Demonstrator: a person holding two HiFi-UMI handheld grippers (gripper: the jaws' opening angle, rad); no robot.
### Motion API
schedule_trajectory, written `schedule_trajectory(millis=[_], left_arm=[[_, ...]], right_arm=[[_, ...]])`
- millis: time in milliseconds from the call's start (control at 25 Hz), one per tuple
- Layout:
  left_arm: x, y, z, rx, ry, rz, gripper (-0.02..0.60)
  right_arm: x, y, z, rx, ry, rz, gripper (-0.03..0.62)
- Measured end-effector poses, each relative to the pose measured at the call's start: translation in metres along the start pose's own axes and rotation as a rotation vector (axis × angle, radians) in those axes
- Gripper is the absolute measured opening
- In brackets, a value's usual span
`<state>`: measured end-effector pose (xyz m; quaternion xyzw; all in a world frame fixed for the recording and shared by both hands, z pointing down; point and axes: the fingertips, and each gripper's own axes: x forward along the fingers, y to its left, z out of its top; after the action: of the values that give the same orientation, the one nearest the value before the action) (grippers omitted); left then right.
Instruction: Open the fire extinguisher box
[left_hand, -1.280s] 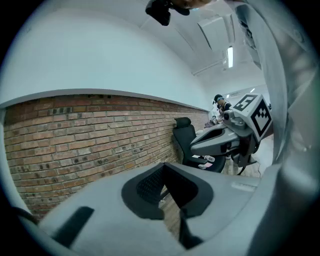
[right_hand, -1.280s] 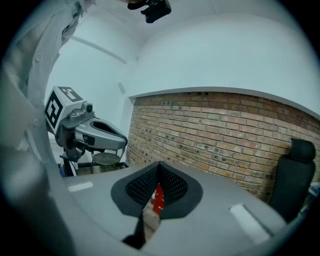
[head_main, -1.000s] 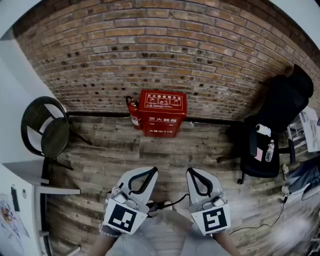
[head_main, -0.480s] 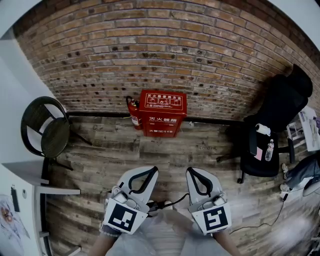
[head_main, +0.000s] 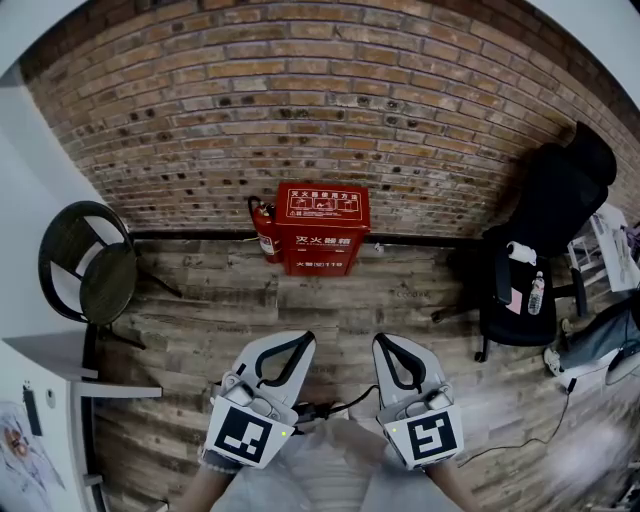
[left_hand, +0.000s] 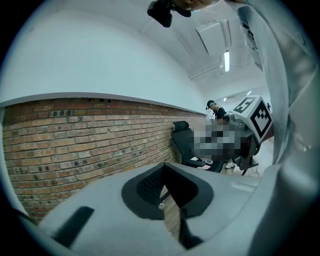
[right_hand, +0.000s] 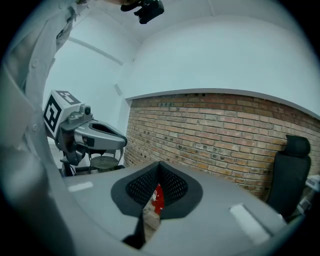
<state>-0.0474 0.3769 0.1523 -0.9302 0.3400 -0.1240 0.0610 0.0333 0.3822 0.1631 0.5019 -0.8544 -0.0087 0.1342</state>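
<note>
The box stands on the floor against the brick wall, well ahead of both grippers. In the right gripper view it shows only as a red sliver past the jaws. We judge it to be a stiff sheet-metal case: rigid, smooth and somewhat slippery, with a light hinged panel. Take hold at the free edge of that panel. No latch or handle can be made out from here. The box is closed, so its contents are hidden. One extinguisher stands outside, just beside its left side. The left gripper and the right gripper both have their jaws brought together and hold nothing.
</note>
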Motion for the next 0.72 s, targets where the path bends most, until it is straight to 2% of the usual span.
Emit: schedule_trajectory(millis=[720], left_arm=[[-0.041, 0.023, 0.0, 0.019, -0.053, 0.029, 0.0]], right_arm=[[-0.004, 0.029, 0.007, -0.026, -0.005, -0.081, 0.007]])
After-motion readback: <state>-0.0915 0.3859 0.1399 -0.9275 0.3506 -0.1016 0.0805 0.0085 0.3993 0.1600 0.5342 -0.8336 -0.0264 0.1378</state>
